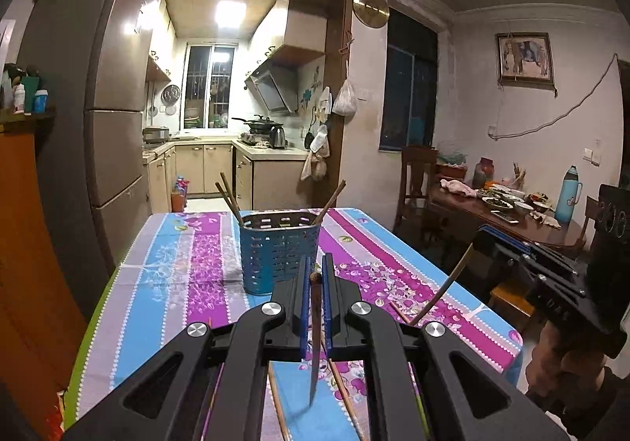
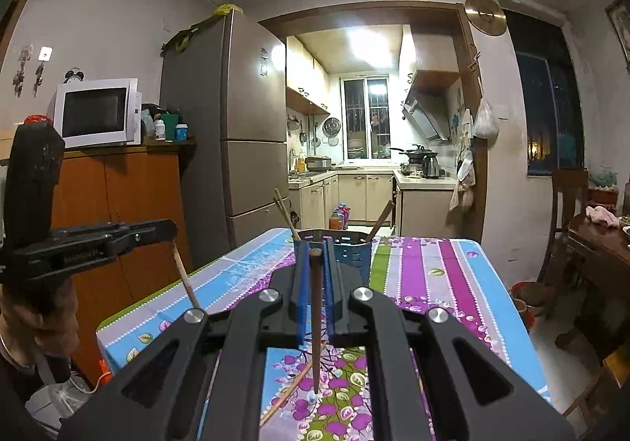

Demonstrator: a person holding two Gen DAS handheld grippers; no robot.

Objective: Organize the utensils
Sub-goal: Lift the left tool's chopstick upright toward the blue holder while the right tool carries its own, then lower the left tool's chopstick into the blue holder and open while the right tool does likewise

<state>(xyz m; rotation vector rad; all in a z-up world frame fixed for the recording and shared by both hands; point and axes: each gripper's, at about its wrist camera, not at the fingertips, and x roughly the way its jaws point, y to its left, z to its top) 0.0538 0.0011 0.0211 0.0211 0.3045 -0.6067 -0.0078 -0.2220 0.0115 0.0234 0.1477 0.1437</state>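
Evidently each claw, left gripper (image 1: pixel 314 275) and right gripper (image 2: pixel 315 256), is clamped on 1 dark chopstick (image 1: pixel 315 338) hanging tip-down, ready to drop into the blue holder (image 1: pixel 277 250) just beyond, where 3 chopsticks (image 1: pixel 228 197) already lean.

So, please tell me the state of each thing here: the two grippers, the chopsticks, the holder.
left gripper: shut on a dark chopstick, lifted, tip hanging down.
right gripper: shut on a dark chopstick, lifted, tip hanging down.
blue holder: upright on the tablecloth, three chopsticks leaning inside.
loose chopsticks: lying flat on the tablecloth.
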